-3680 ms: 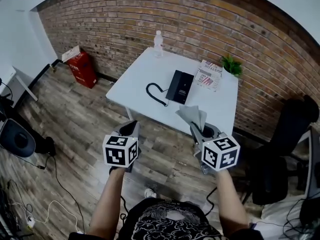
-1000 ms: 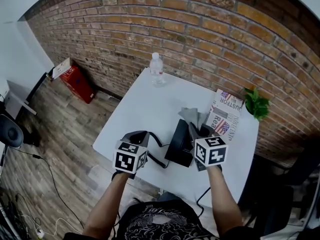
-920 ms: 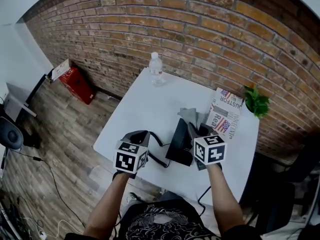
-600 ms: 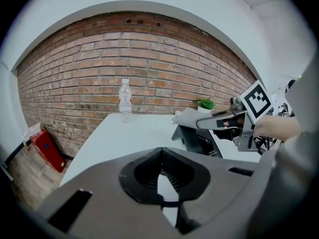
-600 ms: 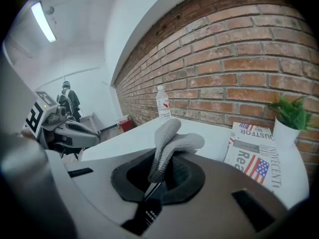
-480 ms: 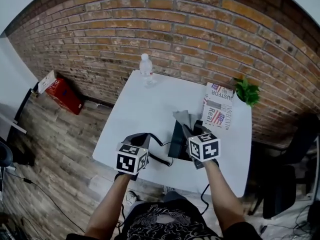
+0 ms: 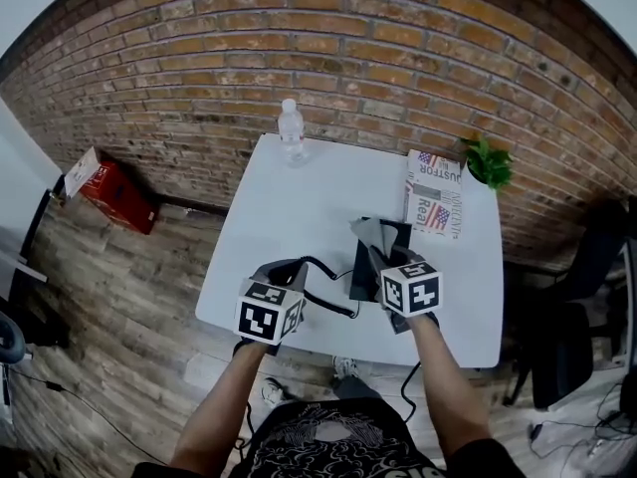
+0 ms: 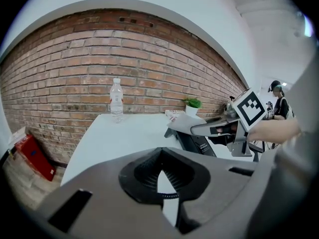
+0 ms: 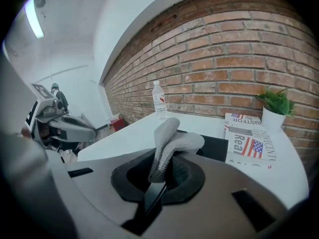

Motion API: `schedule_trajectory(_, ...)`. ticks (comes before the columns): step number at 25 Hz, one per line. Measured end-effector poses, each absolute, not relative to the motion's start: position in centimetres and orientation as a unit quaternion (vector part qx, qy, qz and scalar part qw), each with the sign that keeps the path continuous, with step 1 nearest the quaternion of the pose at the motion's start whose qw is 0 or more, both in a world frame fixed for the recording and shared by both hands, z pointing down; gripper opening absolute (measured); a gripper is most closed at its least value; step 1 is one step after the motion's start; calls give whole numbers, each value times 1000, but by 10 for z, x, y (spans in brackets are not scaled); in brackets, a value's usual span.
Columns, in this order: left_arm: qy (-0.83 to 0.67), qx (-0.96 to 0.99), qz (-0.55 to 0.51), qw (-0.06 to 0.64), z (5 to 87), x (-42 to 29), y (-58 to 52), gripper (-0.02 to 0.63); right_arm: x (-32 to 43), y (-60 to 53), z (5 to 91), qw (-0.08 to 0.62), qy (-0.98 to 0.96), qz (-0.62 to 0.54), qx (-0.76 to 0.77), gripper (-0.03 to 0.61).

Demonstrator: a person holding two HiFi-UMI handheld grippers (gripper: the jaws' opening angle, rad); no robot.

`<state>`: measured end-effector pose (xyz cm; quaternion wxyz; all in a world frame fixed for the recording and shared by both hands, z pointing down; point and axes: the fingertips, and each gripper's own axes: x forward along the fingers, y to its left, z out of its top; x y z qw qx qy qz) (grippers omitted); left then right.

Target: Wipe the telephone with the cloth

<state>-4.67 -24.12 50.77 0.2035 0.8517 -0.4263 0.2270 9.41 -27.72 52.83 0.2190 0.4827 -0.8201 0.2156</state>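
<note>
My right tongs (image 7: 378, 255) are closed on the cloth (image 7: 374, 235), which stands up from the tips in a folded bunch. The phone (image 7: 360, 279) lies on the counter (image 7: 289, 197) just below and ahead of these tongs. Its long axis runs away from me toward the brick wall, nearly in line with them. So I judge the wipe should go along this axis, once the cloth is lowered. My left tongs (image 7: 282, 270) are closed and empty, beside the cord (image 7: 328, 305) — the farther pair.
</note>
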Motion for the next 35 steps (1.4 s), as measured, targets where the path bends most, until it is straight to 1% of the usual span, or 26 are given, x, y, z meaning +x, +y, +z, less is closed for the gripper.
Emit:
schedule_trajectory(16, -409, 862, 220, 205, 509, -70, -232, 6, 84, -239, 554, 234, -796, 240, 504, 11)
schedule_trajectory(35, -376, 874, 235, 197, 515, -85, -211, 6, 74, -193, 583, 232, -770, 273, 528, 11)
